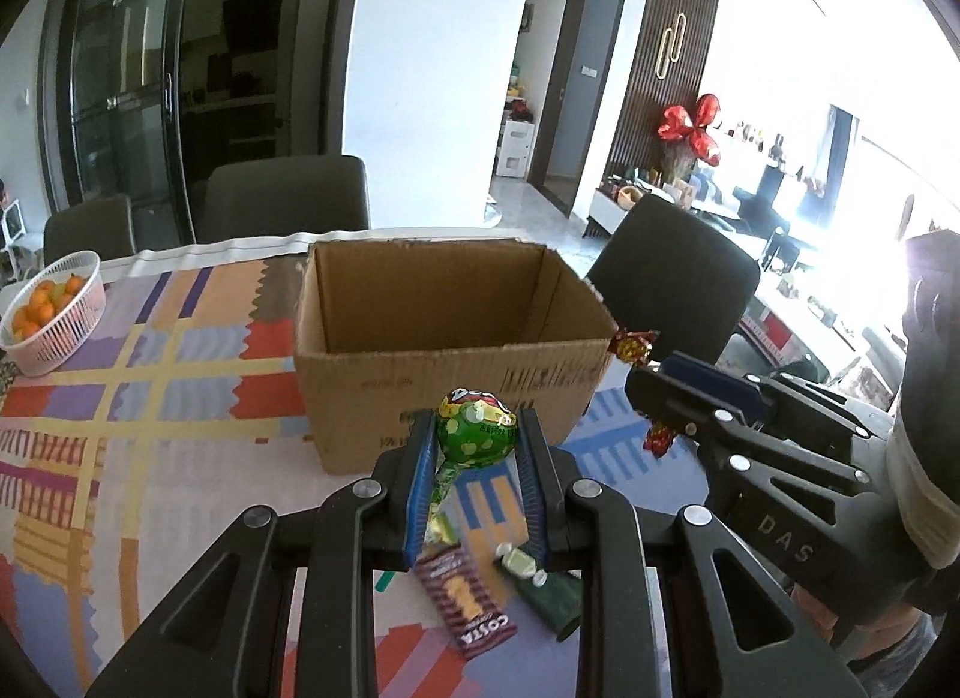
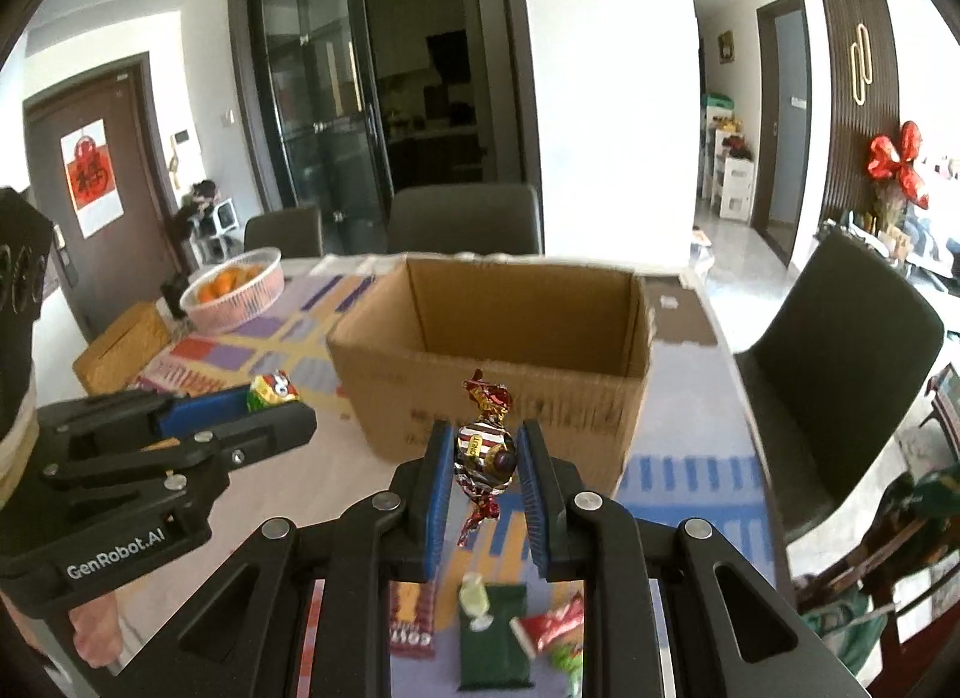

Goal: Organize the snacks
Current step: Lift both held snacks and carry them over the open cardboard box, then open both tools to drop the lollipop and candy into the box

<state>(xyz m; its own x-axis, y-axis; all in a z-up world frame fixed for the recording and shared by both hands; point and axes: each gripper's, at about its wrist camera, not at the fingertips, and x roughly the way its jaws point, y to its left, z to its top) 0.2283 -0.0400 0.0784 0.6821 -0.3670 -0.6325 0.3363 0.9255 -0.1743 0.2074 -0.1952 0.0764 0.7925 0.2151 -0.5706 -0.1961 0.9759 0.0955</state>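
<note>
An open, empty cardboard box (image 1: pixel 444 338) stands on the patterned tablecloth, also in the right wrist view (image 2: pixel 510 350). My left gripper (image 1: pixel 477 434) is shut on a green-wrapped lollipop (image 1: pixel 474 428), held just in front of the box. My right gripper (image 2: pixel 485 452) is shut on a red-and-gold foil candy (image 2: pixel 485 449), also just short of the box's near wall. The right gripper shows at the right of the left view (image 1: pixel 654 392), the left one at the left of the right view (image 2: pixel 276 398). More snacks lie below: a Costa packet (image 1: pixel 468 602), a dark green packet (image 2: pixel 495 638), a small pale candy (image 2: pixel 474 602) and a red packet (image 2: pixel 552 626).
A pink basket of oranges (image 1: pixel 54 308) sits at the table's far left. A woven box (image 2: pixel 120 350) lies near it. Dark chairs stand behind the table (image 1: pixel 288 194) and at its right end (image 2: pixel 840 374).
</note>
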